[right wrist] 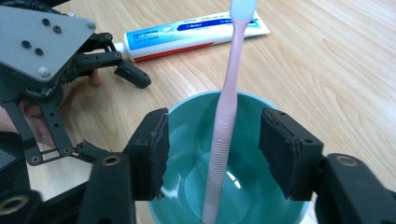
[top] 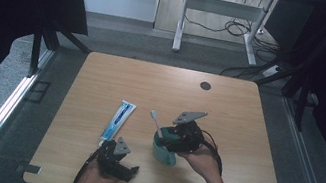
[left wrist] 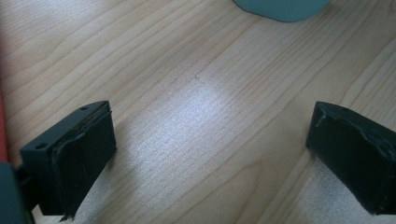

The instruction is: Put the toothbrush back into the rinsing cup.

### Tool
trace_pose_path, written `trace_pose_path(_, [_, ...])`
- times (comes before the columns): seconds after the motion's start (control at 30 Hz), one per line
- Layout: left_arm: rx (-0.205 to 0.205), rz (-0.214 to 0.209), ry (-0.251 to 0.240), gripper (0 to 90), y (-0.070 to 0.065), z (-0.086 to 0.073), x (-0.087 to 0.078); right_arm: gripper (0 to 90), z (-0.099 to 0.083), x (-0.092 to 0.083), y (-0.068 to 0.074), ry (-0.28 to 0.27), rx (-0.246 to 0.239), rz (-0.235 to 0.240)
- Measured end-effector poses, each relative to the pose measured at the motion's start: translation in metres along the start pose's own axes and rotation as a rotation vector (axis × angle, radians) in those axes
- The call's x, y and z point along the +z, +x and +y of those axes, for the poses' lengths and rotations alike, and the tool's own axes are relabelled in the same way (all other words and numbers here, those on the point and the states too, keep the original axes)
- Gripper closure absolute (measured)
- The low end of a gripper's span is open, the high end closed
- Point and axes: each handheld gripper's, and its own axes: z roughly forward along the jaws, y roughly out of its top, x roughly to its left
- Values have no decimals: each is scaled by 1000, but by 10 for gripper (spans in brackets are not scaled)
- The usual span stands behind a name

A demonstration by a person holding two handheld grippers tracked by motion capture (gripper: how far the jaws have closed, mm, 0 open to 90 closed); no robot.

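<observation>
Toothbrush (right wrist: 227, 116) now standing in teal cup (right wrist: 187, 140), centre-bottom of frame. R gripper (right wrist: 212, 149) jaws apart either side, not touching: drop-off step looks done. L gripper (left wrist: 210, 158) wide open, idle. Next prob toothpaste (top: 118, 116), left of cup; needs a flat pinch.

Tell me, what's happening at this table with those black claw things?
A person works a two-jaw gripper in each hand. The right gripper hangs over a teal cup where a pink toothbrush stands, head up; its jaws are apart on either side of the handle without touching it, so the brush looks just dropped in. The left gripper rests open over bare wooden table. A toothpaste tube lies beside the cup.
</observation>
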Motion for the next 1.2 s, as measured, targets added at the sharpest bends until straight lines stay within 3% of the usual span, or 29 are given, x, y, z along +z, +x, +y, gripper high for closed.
trace_pose_path(0.17, [0, 0, 0, 15, 0, 0, 0, 354, 1, -4, -1, -12, 12, -11])
trace_pose_path(0.23, [-1, 0, 0, 15, 0, 0, 0, 284, 1, -6, -2, -19, 17, -13])
trace_pose_path(0.5, [0, 0, 0, 15, 0, 0, 0, 139, -1, -13, -2, -23, -3, -66])
trace_pose_path(0.9, [-2, -1, 0, 15, 0, 0, 0, 50, -11, -31, -7, -36, -25, -125])
trace_pose_path(1.2, [-1, -1, 0, 15, 0, 0, 0, 23, -24, -42, -13, -36, -13, -159])
